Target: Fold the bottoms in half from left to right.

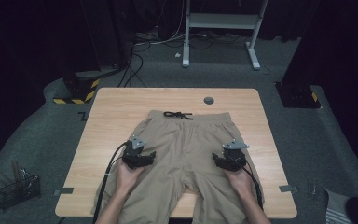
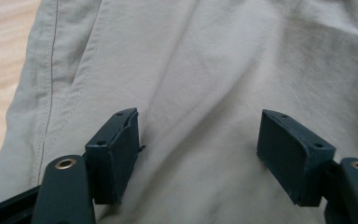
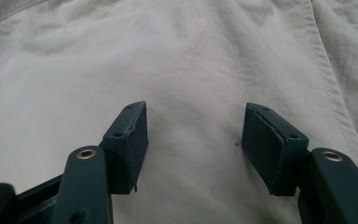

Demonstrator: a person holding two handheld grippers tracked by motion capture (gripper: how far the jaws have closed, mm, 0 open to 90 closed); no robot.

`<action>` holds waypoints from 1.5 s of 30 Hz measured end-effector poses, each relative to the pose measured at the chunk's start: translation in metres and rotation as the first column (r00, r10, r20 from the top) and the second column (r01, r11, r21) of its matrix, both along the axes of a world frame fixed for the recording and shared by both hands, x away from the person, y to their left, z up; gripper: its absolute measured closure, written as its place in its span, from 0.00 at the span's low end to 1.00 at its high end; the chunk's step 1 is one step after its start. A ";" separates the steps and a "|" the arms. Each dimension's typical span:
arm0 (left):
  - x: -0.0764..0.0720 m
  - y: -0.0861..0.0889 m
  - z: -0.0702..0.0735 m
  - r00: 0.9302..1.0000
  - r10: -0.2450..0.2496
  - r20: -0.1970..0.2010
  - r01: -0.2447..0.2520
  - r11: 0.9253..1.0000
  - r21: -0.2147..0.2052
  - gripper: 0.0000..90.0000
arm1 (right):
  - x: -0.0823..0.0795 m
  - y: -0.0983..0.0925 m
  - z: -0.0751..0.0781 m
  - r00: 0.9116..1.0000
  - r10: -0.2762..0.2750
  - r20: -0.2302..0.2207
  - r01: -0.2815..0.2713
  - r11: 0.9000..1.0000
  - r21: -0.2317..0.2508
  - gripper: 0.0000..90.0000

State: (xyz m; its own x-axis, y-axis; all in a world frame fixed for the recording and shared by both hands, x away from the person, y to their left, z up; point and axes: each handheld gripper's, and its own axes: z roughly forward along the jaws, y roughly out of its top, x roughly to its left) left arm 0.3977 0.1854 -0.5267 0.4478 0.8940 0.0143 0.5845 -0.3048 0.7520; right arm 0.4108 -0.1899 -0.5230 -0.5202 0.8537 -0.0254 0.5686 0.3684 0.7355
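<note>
Forearms are seen at the table's [image 1: 112, 100] near edge | khaki shorts [image 1: 186, 140] are spread mid-table, legs over that edge | left gripper [image 1: 150, 157] and right gripper [image 1: 216, 158] are held wide apart-jawed over the fabric, nothing gripped

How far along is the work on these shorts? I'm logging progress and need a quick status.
Done: the beige shorts lie spread flat on the table, waistband at the far side, drawstring showing. In hand: the left gripper and right gripper sit over the two legs, jaws open, nothing pinched. Left: no fold is visible, so probably all the gripping and folding.
</note>
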 end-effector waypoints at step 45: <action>-0.010 -0.023 0.000 1.000 -0.001 -0.004 0.001 1.000 -0.031 0.34 | -0.011 0.014 0.000 0.999 0.036 -0.002 -0.036 0.999 0.011 0.52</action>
